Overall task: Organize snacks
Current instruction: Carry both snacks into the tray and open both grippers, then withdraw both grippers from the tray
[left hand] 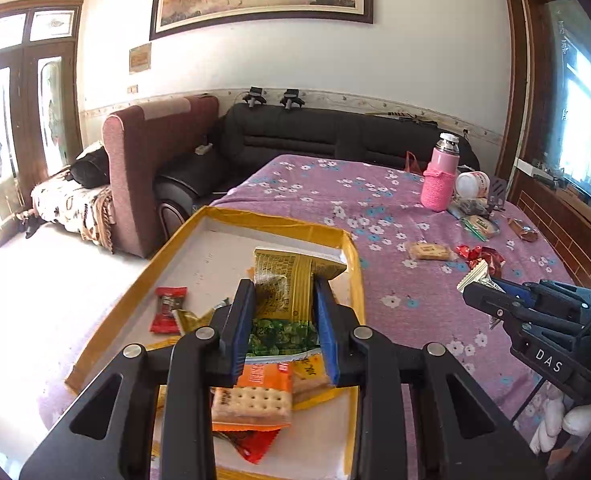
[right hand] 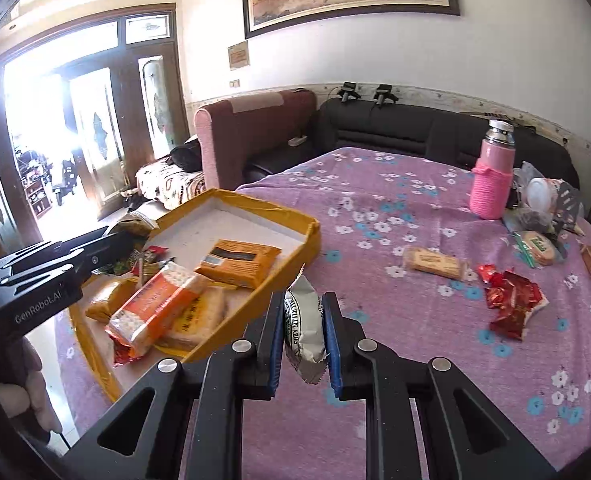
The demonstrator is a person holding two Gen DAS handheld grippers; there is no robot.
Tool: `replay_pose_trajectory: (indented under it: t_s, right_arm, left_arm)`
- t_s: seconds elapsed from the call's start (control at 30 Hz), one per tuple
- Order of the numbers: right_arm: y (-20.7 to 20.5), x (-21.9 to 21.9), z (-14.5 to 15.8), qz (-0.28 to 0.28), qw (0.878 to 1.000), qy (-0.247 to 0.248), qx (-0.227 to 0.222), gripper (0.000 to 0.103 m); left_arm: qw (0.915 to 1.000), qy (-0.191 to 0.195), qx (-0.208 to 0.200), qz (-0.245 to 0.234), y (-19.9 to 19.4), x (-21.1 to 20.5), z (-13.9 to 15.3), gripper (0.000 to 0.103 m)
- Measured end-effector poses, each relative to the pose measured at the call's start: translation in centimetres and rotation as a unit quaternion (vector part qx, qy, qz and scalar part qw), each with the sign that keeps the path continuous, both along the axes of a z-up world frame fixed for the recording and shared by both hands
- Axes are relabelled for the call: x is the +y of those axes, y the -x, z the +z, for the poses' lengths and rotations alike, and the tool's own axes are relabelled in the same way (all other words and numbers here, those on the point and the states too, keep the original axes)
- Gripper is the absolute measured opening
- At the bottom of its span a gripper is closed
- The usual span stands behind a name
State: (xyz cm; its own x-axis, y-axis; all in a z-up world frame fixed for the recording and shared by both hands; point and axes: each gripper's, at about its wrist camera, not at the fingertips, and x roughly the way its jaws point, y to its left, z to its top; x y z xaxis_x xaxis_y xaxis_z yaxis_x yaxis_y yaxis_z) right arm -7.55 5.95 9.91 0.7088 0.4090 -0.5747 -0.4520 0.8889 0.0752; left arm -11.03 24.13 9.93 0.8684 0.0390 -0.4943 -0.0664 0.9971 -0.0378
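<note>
My left gripper (left hand: 283,320) clamps a yellow-green crinkly snack packet (left hand: 283,300) above the shallow yellow cardboard tray (left hand: 357,276); my right gripper (right hand: 303,332) pinches a white foil packet (right hand: 303,320) just beside its rim. Either slippery wrapper might slide out and miss the tray.

The left claw (left hand: 283,316) points toward 12 o'clock, fingers pinched on a green-and-yellow snack packet (left hand: 283,304). The right claw (right hand: 304,332), level, clamps a white wrapped snack (right hand: 303,328) upright.
</note>
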Motion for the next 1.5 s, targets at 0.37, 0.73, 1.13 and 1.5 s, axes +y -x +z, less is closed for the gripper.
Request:
replay_pose_trajectory:
  t_s: [0.37,0.73,1.13,1.5]
  right_arm:
    - [-3.7,9.4,-1.4,0.07,0.994,-0.013,0.08,0.018]
    - [-7.3,13.7,-5.2,0.076,0.988,-0.001,0.137,0.022]
    - [-2.6,9.4,-0.2,0.041,0.999,-0.02,0.025,0.054]
    - [6.8,1.0,4.6,-0.101,0.979,0.096,-0.151,0.078]
  left_arm:
    - [0.9976,-0.026,-0.025,0.059,0.0,5.3,-0.6,0.028]
    - [0.9958,-0.035,-0.003,0.085,-2.4,7.6,-2.3,0.03]
    - [0.9875,-0.081,-0.081,0.108,1.7,4.8,0.5,0.075]
    - [0.9757,-0.157,-0.138,0.067,5.9,-3.0,3.6,0.082]
